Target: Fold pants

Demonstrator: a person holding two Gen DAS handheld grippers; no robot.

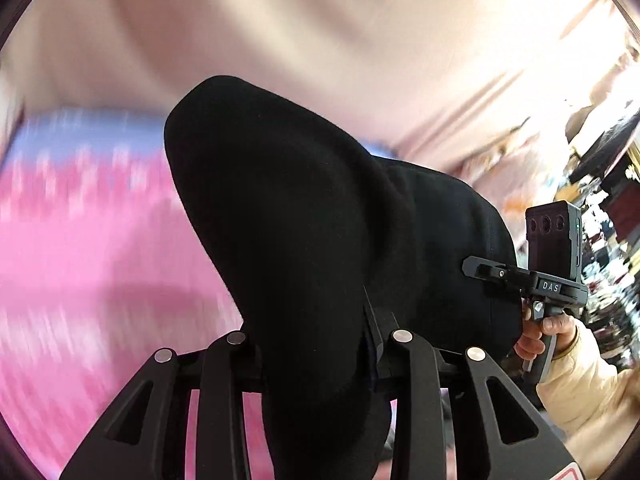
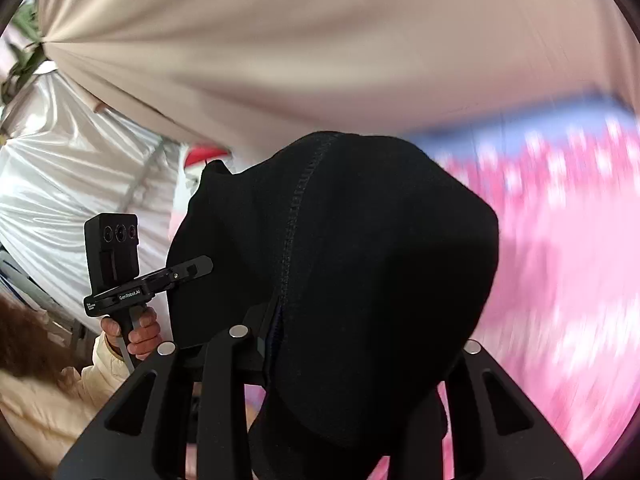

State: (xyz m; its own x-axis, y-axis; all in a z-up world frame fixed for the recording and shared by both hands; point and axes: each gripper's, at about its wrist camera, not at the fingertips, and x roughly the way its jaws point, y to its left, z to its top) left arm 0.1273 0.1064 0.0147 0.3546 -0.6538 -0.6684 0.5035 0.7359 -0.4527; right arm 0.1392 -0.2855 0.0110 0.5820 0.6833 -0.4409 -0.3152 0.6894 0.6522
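In the left wrist view the left tool (image 1: 372,320) is clamped on a fold of the black pants (image 1: 288,220); the cloth is bunched between its closed fingers, spills down over the linkage in the foreground and bulges up ahead of it, covering the fingertips; to the right of that bulge the right tool (image 1: 486,270) is seen from the side, its narrow fingers pressed into the edge of the same cloth, with a person's hand (image 1: 548,332) in a cream sleeve (image 1: 580,384) gripping its handle; beneath and to the left lies a blurred pink and blue patterned surface (image 1: 80,240), and beyond it hangs a pale beige curtain (image 1: 320,40).

In the right wrist view the right tool (image 2: 276,320) grips the pants (image 2: 360,260) along a stitched seam, the cloth draped over its fingers and hanging clear of the pink surface (image 2: 560,260); to the left the left tool (image 2: 200,266) bites the cloth's far edge, another hand (image 2: 136,332) on its grip; behind stand white sheeting (image 2: 80,180) and the beige curtain (image 2: 320,40).
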